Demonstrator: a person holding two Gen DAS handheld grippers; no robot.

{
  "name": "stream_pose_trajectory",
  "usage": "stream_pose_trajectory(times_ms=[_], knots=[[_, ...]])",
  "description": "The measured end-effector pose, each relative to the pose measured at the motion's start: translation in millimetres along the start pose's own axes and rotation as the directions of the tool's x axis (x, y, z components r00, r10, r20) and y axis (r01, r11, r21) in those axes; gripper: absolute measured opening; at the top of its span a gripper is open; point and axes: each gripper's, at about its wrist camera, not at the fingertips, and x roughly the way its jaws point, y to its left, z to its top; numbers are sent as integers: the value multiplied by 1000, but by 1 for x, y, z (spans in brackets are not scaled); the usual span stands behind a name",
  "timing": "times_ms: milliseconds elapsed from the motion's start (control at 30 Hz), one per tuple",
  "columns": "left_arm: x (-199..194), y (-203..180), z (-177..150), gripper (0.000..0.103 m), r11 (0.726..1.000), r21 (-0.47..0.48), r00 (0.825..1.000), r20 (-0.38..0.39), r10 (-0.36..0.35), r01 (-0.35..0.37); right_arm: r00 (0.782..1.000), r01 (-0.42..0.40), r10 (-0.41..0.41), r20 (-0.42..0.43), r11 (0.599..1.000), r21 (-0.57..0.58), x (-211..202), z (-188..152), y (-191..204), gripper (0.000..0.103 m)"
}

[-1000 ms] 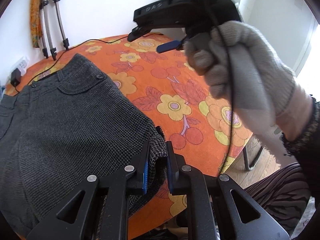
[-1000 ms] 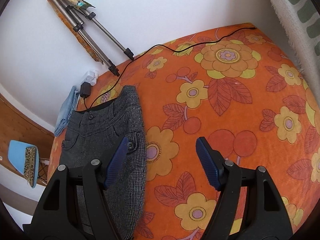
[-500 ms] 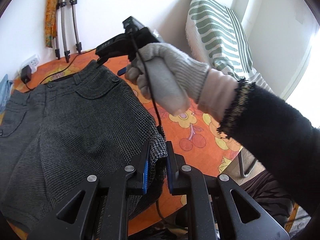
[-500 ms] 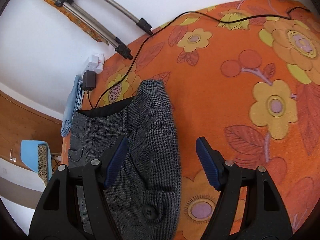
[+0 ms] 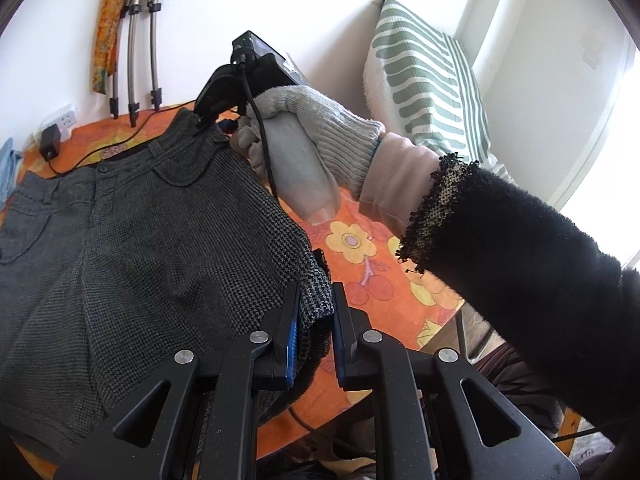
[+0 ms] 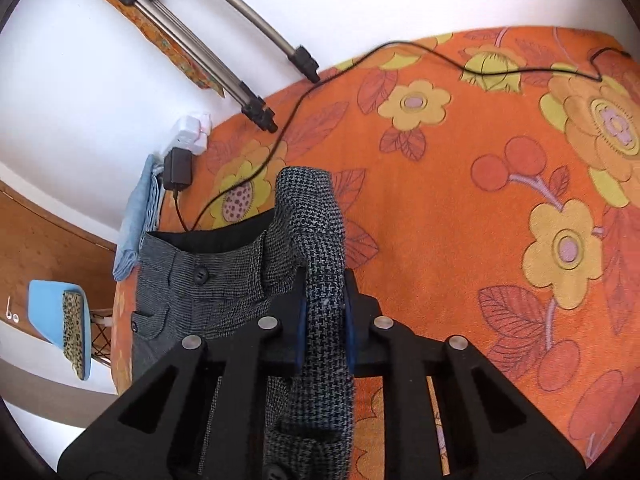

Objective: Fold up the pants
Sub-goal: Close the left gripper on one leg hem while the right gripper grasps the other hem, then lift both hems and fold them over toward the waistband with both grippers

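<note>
L gripper [image 5: 314,322]: jaws pinching the hem corner of the pants [image 5: 140,240], fabric bunched between the pads. R gripper [image 6: 324,320]: jaws pressed onto the waistband corner, a ridge of houndstooth cloth running up between them and out past the tips. Rest of the pants lies flat on the tabletop [image 6: 460,220], spreading left of both jaw sets, front up, fly button and pocket visible. My read: both grips sit on the same long edge, hem end + waist end, so that side can be lifted as one piece and carried over for a lengthwise fold w/o the cloth sagging mid-span. Fold itself not started yet. Counts: 1 pants, 2 grippers, 1 gloved hand [image 5: 304,120] on the R unit, 1 black cable [image 6: 440,60] across the tabletop ahead of the R jaws, 1 charger [image 6: 178,168] at the wall, far side of the waistband.
</note>
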Motion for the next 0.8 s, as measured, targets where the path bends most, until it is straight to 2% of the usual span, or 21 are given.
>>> stream_pose_trajectory(times_ms=[133, 233, 300, 433, 567, 800], knots=[[-3, -8, 0, 12, 1000, 9, 1000, 7, -19, 19, 1000, 7, -6, 30, 1000, -7, -20, 2, 8, 13], [-9, -14, 2, 12, 999, 19, 999, 24, -34, 33, 997, -32, 32, 73, 999, -2, -39, 5, 11, 13], [-16, -14, 2, 12, 999, 21, 998, 38, -41, 40, 997, -6, 6, 76, 1000, 2, -44, 5, 11, 13], [-30, 2, -3, 12, 999, -12, 998, 52, -41, 42, 998, 20, -20, 62, 1000, 5, -47, 1, 18, 13], [-52, 23, -8, 12, 999, -50, 997, 81, -4, 8, 996, 35, -36, 75, 999, 11, -48, 1, 33, 13], [-89, 62, -19, 12, 990, -140, 989, 142, 40, -20, 992, 80, -75, 104, 996, -46, -48, 6, 89, 13]])
